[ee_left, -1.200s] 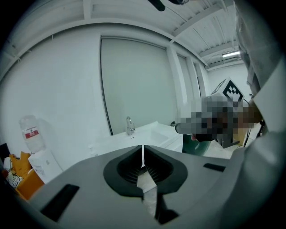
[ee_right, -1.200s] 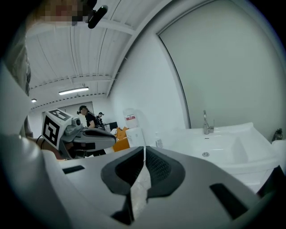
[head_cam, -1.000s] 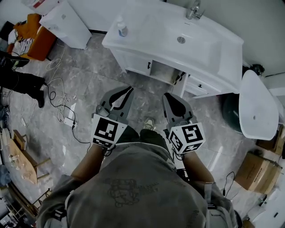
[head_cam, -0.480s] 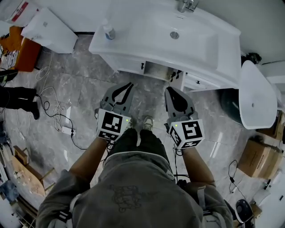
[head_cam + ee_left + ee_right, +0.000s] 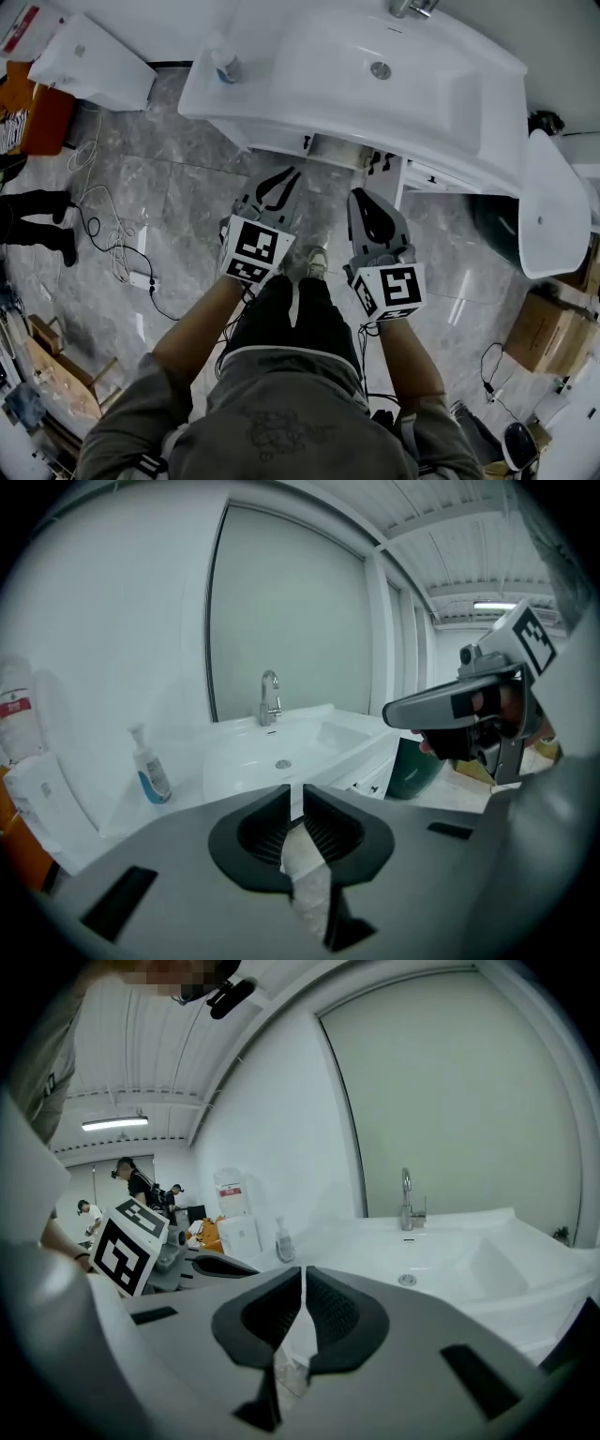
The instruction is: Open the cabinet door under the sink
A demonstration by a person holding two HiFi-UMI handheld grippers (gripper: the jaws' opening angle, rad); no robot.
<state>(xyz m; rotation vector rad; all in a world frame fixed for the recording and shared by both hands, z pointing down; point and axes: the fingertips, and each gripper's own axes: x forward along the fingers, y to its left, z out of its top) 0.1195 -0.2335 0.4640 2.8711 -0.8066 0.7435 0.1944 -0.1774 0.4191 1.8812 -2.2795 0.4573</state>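
Observation:
The white sink vanity [image 5: 281, 84] fills the top of the head view, with a faucet [image 5: 412, 7] and a soap bottle [image 5: 225, 64] on it. Under it the white cabinet front [image 5: 281, 139] shows a dark gap [image 5: 339, 152], and a door panel with dark handles [image 5: 386, 169] stands out edge-on beside that gap. My left gripper [image 5: 279, 174] [image 5: 292, 789] is shut and empty, its tips just short of the cabinet front. My right gripper [image 5: 367, 194] [image 5: 303, 1271] is also shut and empty, pointing at the door panel from slightly further back.
Cables [image 5: 117, 234] and a power strip [image 5: 141, 278] lie on the grey floor at left, near a person's legs [image 5: 37, 216]. A white oval basin [image 5: 553, 206], a dark green bin [image 5: 497, 225] and cardboard boxes [image 5: 544, 333] crowd the right. A white bag [image 5: 89, 61] leans at the top left.
Both grippers have moved forward and down towards the cabinet front, the left one more. The vanity now sits closer in the head view. Both jaws stay shut.

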